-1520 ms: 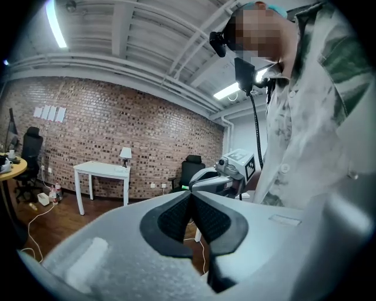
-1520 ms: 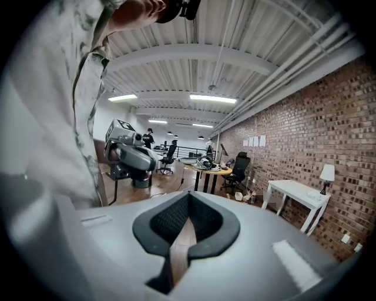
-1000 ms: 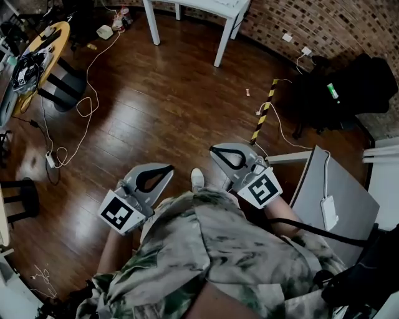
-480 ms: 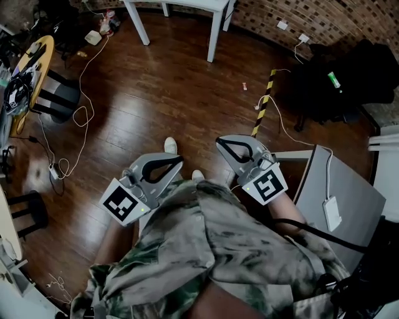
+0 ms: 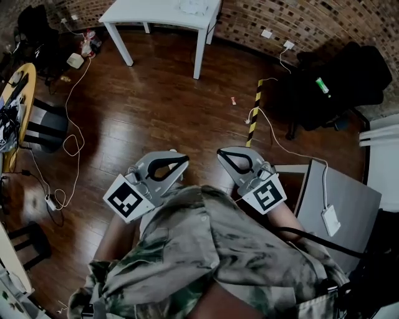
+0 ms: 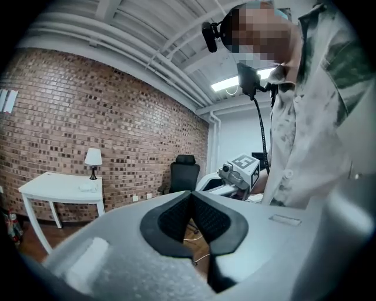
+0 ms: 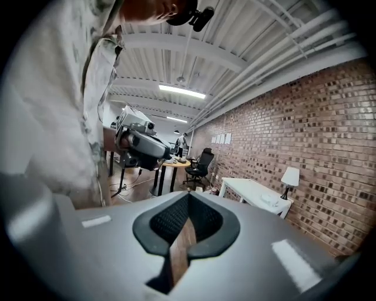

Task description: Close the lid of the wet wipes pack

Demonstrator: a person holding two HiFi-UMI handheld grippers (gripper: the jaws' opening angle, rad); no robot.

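I see no wet wipes pack that I can make out for certain. A small pale item (image 5: 192,6) lies on the white table (image 5: 156,14) far ahead, too small to identify. Both grippers are held close to the person's body above the wooden floor. My left gripper (image 5: 183,159) has its jaws pressed together with nothing between them, as the left gripper view also shows (image 6: 191,195). My right gripper (image 5: 222,152) is likewise shut and empty (image 7: 188,197). The two point forward, side by side, a short gap apart.
Cables trail over the wood floor (image 5: 149,118) at left. A yellow-black striped strip (image 5: 254,118) lies ahead to the right. A grey desk (image 5: 340,199) stands close at right, a black office chair (image 5: 340,78) beyond it. A lamp (image 6: 93,159) stands on the white table.
The view has moved forward across the floor, so the white table now shows more fully at the top. Both grippers stayed shut and close to the body.
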